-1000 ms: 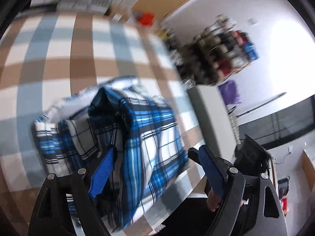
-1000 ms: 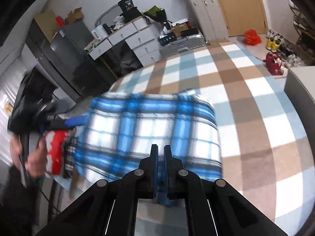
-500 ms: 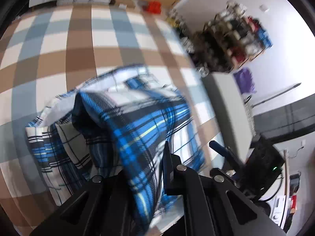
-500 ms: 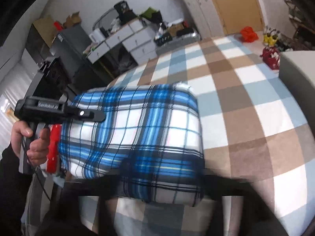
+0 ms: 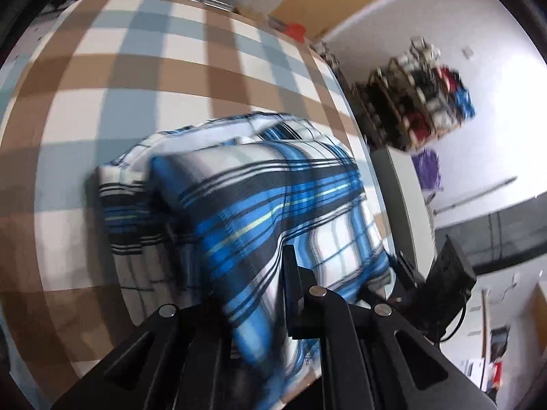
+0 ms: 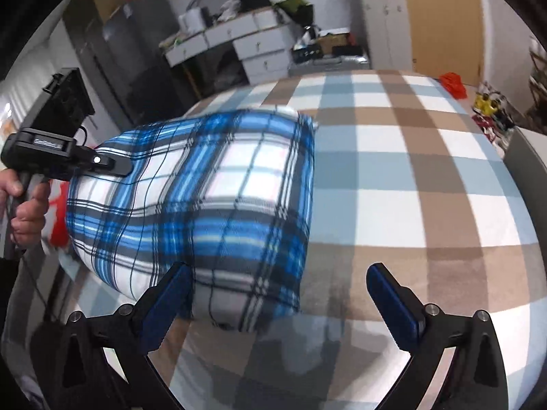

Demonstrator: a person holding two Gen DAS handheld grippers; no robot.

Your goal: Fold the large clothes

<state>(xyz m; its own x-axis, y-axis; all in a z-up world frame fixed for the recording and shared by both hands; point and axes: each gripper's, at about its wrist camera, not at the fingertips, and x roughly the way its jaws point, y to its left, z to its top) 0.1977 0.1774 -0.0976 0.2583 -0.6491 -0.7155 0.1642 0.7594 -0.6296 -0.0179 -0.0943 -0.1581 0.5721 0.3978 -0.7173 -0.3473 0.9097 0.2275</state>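
A checked cover (image 6: 410,177) in brown, white and pale blue is spread across the centre and right of the right wrist view. White drawer units (image 6: 253,44) are seen at upper centre, topped with clutter. A tall white cabinet (image 6: 386,24) stands at upper right, beside a brown wooden door (image 6: 444,17). An orange-red object (image 6: 453,83) lies at right. In the left wrist view, a cluttered rack (image 5: 420,95) is located at upper right, with a purple cloth (image 5: 427,167) below it.

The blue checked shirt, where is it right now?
The blue checked shirt lies folded on the brown-and-blue checked bedspread, at the left of the right wrist view. The left gripper pinches its near edge.
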